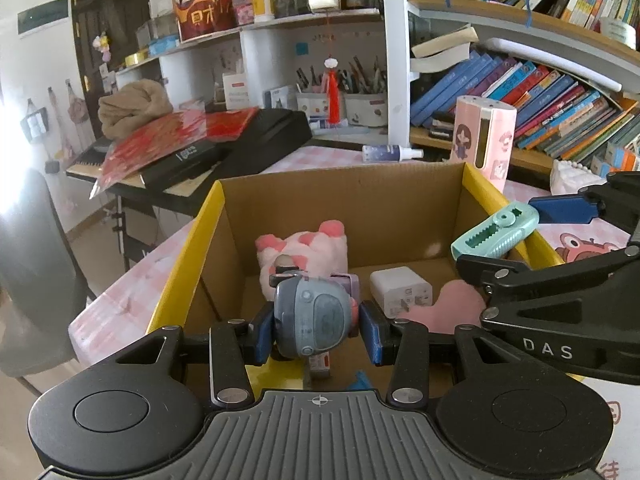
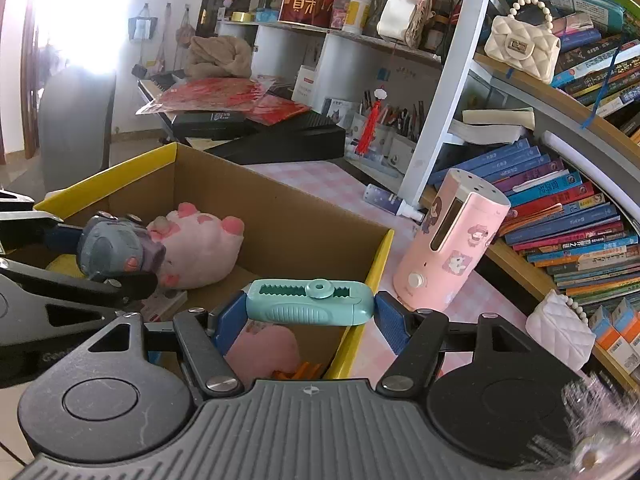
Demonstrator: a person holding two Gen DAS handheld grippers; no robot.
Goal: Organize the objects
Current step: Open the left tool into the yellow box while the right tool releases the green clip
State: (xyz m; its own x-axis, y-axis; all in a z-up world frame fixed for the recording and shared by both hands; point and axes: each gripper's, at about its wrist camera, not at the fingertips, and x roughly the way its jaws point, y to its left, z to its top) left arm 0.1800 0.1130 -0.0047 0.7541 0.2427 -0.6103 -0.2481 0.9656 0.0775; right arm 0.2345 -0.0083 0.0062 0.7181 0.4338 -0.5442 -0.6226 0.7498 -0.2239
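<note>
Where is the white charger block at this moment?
In the left wrist view, the white charger block lies on the floor of the cardboard box, right of the pink plush toy and beside a flat pink piece.

Yellow-edged brown box (image 1: 476, 188), pink checked tablecloth (image 2: 312, 176)

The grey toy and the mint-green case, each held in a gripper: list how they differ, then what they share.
Shape: the grey toy is rounded and bulbous; the mint-green case is long and flat with a toothed slot.
Holder: the left gripper clamps the toy; the right gripper clamps the case endwise.
Shared: both hang over the cardboard box.
</note>
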